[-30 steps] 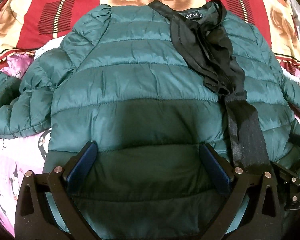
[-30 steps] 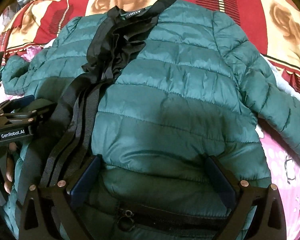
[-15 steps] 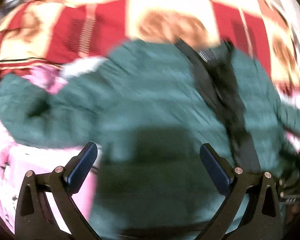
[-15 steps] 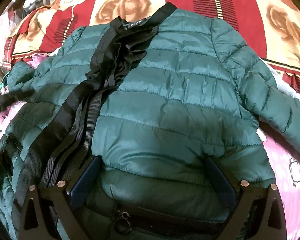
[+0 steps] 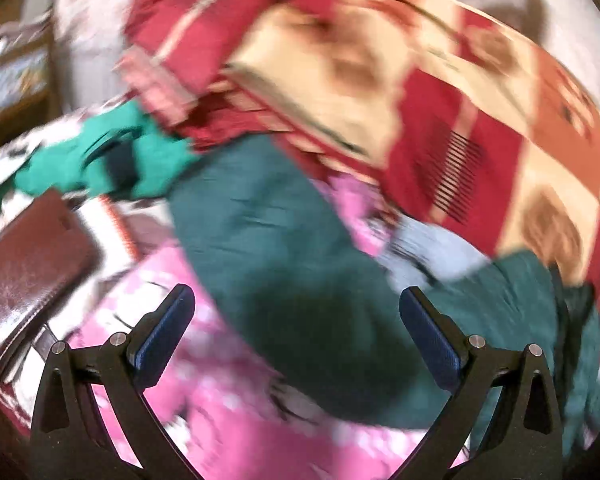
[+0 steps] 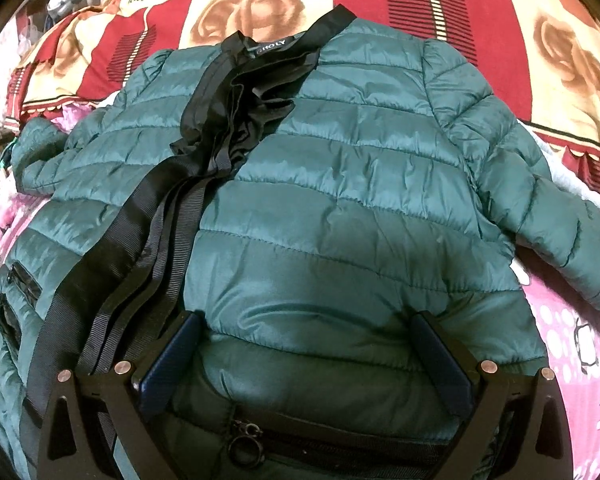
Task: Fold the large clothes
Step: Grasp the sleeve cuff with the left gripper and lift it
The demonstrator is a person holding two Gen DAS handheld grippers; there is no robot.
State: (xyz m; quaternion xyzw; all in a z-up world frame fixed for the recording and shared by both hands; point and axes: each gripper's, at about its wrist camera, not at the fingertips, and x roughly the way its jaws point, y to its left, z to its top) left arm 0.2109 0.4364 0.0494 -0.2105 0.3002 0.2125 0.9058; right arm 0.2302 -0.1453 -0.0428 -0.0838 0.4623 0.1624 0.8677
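Note:
A dark green quilted puffer jacket (image 6: 340, 208) lies front up on the bed, with a black zipper band (image 6: 172, 208) running down its middle and its collar at the far end. My right gripper (image 6: 306, 326) is open and empty, low over the jacket's lower hem by a zip pocket (image 6: 244, 440). The left wrist view is blurred: my left gripper (image 5: 296, 300) is open and empty above the jacket's left sleeve (image 5: 292, 256), which stretches out over the pink sheet.
A red and cream rose-patterned blanket (image 6: 260, 4) lies beyond the collar. A pink printed sheet (image 6: 572, 340) covers the bed. A brown leather wallet (image 5: 24, 272) and a bright green cloth (image 5: 112, 156) lie left of the sleeve.
My left gripper has swung left, off the jacket's body and over to its left sleeve. My right gripper has stayed over the hem. The left gripper has left the right wrist view.

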